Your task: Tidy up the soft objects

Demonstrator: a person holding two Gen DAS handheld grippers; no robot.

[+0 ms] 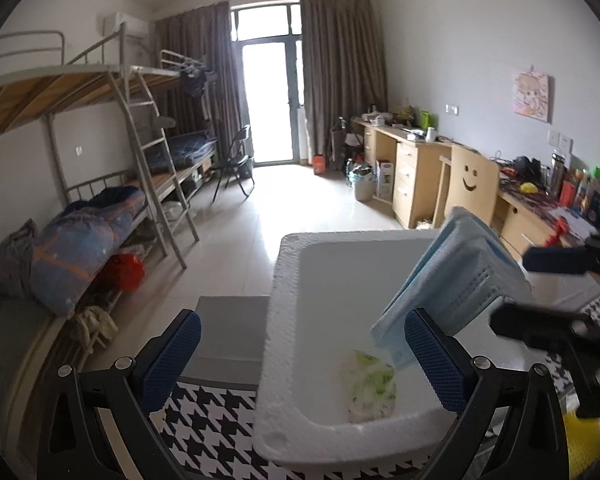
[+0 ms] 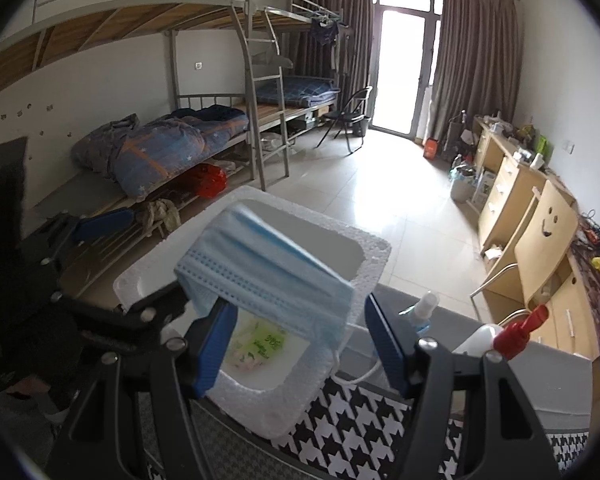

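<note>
Over the white foam box (image 2: 374, 258) a blue face mask (image 2: 260, 276) hangs above the open cavity, draped across the left pad of my right gripper (image 2: 300, 344). Its jaws stand wide apart; the mask touches only that one pad, so I log no pinch on it. A white ear loop (image 2: 356, 378) trails down over the near rim of the box. Inside, on the box floor near me, lies a small packet with green print (image 2: 258, 346).

From the left wrist view the same mask (image 1: 452, 276) leans up and to the right over the box (image 1: 284, 292), the packet (image 1: 368, 386) below it. My left gripper (image 1: 300, 356) is spread wide with nothing between its pads, straddling the box's near left wall.

Box sits on a black-and-white houndstooth cloth (image 2: 364, 420). Just right of it: a small spray bottle (image 2: 422, 310) and a white bottle with a red nozzle (image 2: 520, 330). Farther out: bunk beds (image 2: 188, 140) left, wooden desks (image 2: 504, 184) right, and a chair with a smiley face (image 2: 548, 220).
</note>
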